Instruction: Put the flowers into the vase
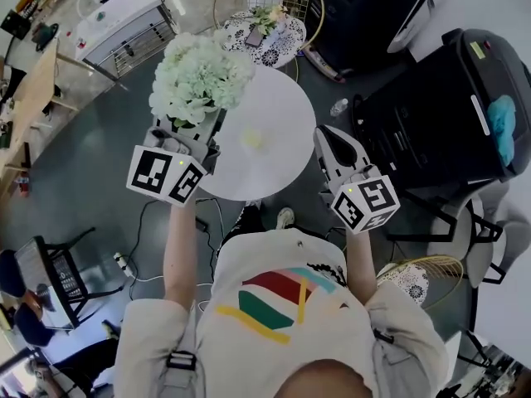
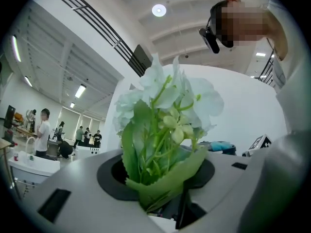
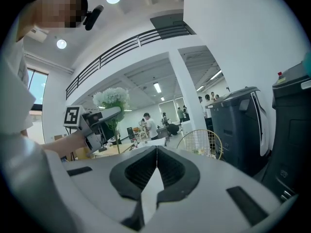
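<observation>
The left gripper (image 1: 189, 136) pinched the white flowers (image 1: 200, 76) by their stems above the round white table's (image 1: 286, 106) edge, mid-carry, the right gripper (image 1: 331, 143) empty with its jaws together; the stems next needed lowering into the vase.

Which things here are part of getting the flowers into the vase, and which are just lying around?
Job in hand: flowers, clamped in the left tool; shut, empty right tool; white round table with a pale object on it, possibly the vase.
Lying about: patterned side table; clear bottle on the floor; black bins; white cart.
</observation>
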